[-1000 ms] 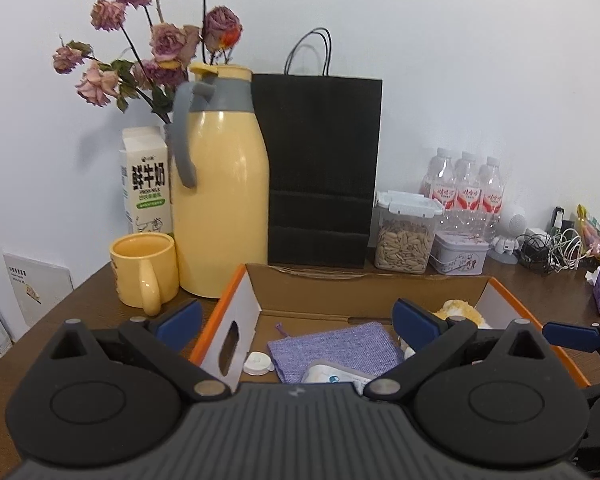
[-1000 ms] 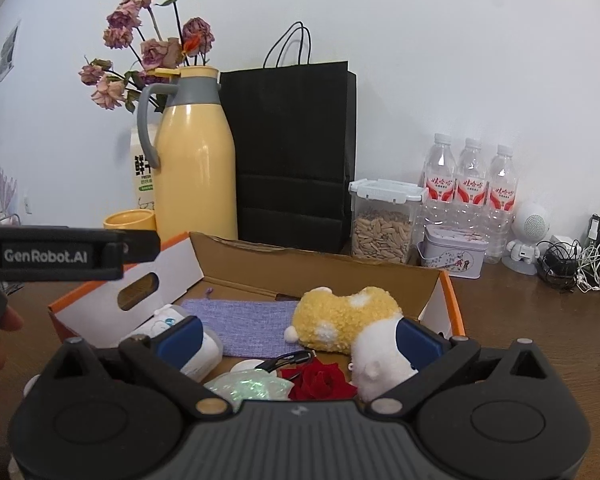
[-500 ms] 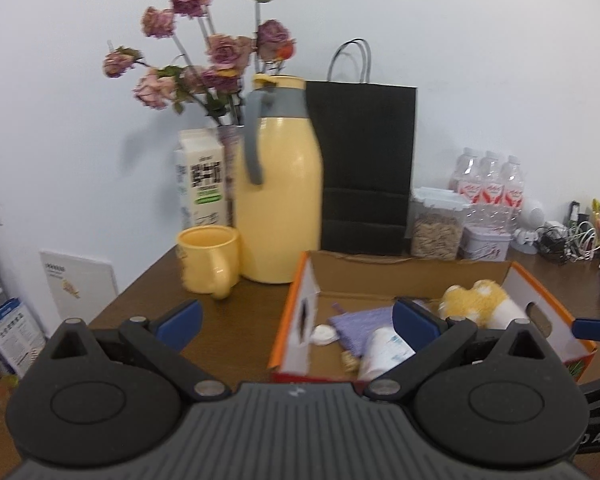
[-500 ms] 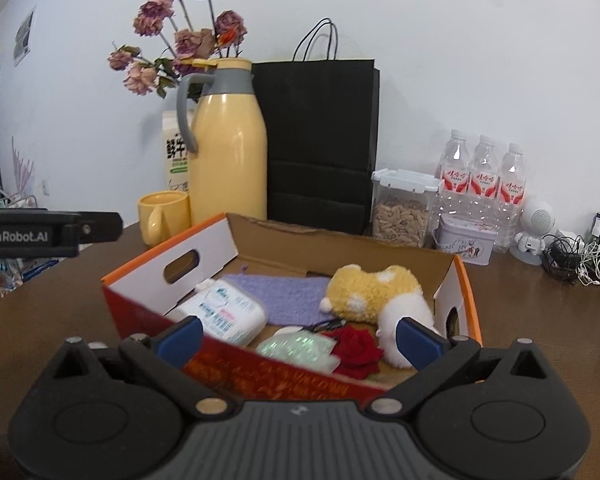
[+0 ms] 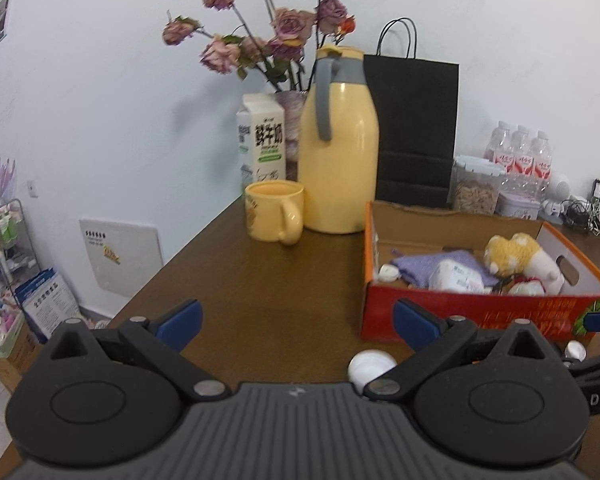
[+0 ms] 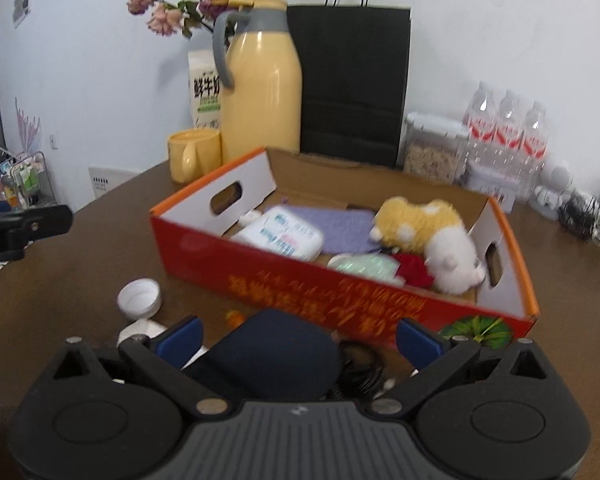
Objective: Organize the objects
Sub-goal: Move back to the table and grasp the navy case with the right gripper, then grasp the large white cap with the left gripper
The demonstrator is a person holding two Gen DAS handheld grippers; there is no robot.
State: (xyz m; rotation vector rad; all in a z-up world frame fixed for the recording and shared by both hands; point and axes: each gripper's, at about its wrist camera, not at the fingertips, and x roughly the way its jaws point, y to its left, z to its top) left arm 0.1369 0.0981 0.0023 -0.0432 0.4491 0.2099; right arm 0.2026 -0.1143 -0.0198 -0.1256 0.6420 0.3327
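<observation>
Two grippers spread wide, empty, dark pouch (image 6: pixel 268 354) between right gripper (image 6: pixel 298 336) jaws, box (image 6: pixel 340 292) beyond.

Left tool (image 5: pixel 296 320) spread wide over brown table (image 5: pixel 260 280), red box (image 5: pixel 480 314) right, yellow mug (image 5: pixel 274 212) behind

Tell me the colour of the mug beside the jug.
Yellow mug, clearest in the left wrist view.

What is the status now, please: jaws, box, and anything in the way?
Both jaws open, holding nothing. Cardboard box on table, plush toy and tissue pack inside. Dark pouch and white cap loose before right gripper.
</observation>
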